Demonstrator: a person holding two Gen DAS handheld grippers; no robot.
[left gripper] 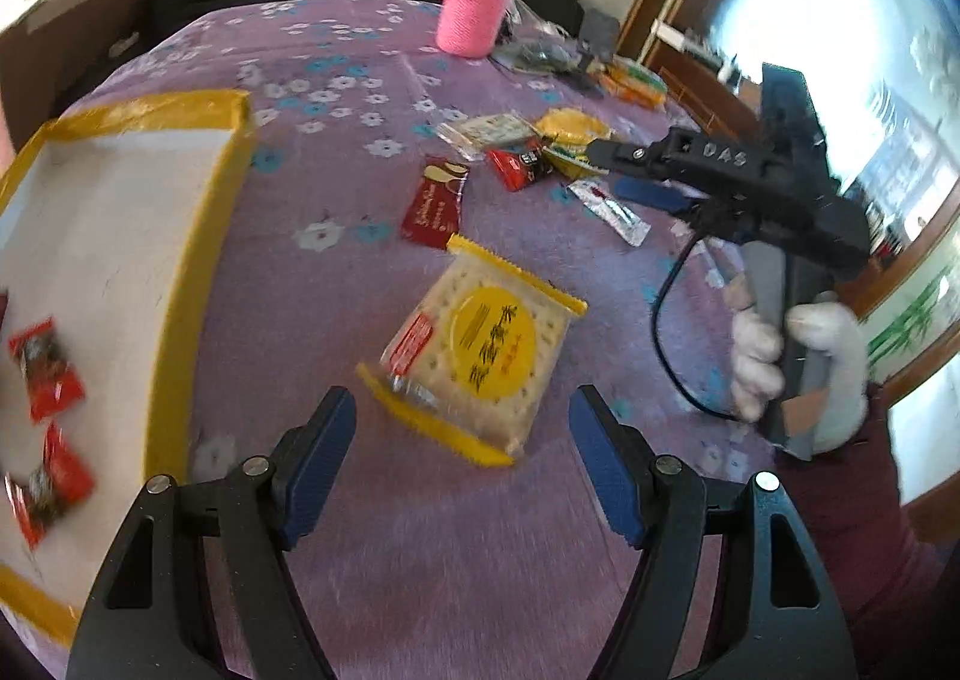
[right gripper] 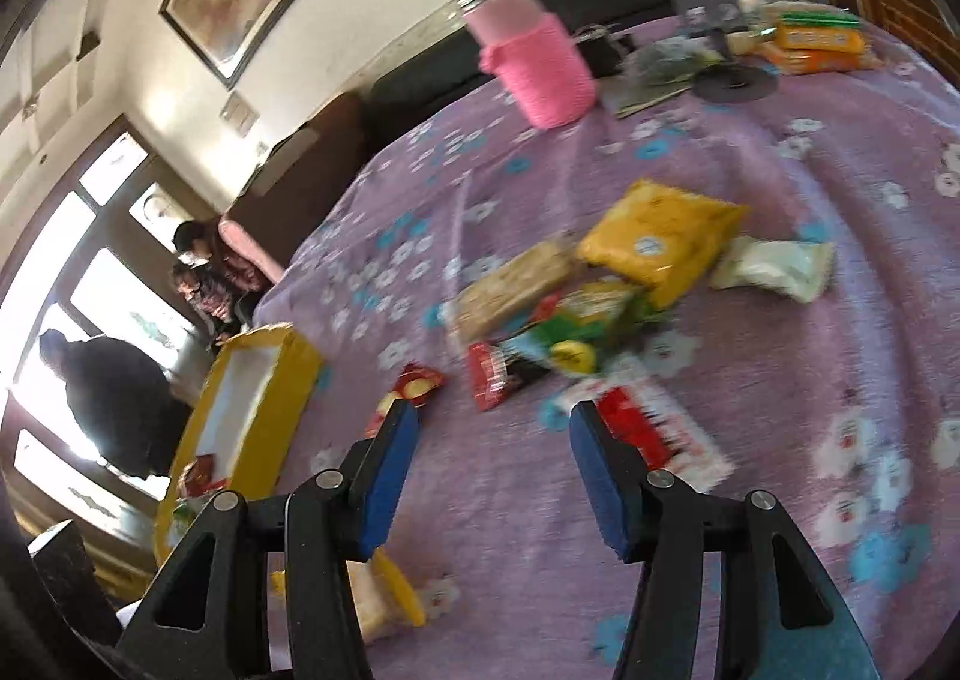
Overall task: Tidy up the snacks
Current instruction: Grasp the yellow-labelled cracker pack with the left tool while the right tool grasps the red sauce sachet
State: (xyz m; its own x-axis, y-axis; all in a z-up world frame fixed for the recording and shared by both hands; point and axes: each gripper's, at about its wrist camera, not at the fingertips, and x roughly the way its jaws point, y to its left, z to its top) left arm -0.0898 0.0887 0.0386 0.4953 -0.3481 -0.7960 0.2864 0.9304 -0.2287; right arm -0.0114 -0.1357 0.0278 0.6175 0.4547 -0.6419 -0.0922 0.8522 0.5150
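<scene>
A yellow-edged cracker pack lies on the purple flowered cloth, just ahead of my open, empty left gripper. A white box with yellow rim sits left, holding red candy packets. My right gripper hovers over a pile of snacks farther back. In the right wrist view the right gripper is open and empty above the cloth, near a red-and-white packet, a red wrapper, a yellow bag and a cracker bar. The box shows at left.
A pink-sleeved jar stands at the back of the table, with orange packs and clutter beside it. A dark red packet lies mid-table. Two people are by the window beyond the table's edge.
</scene>
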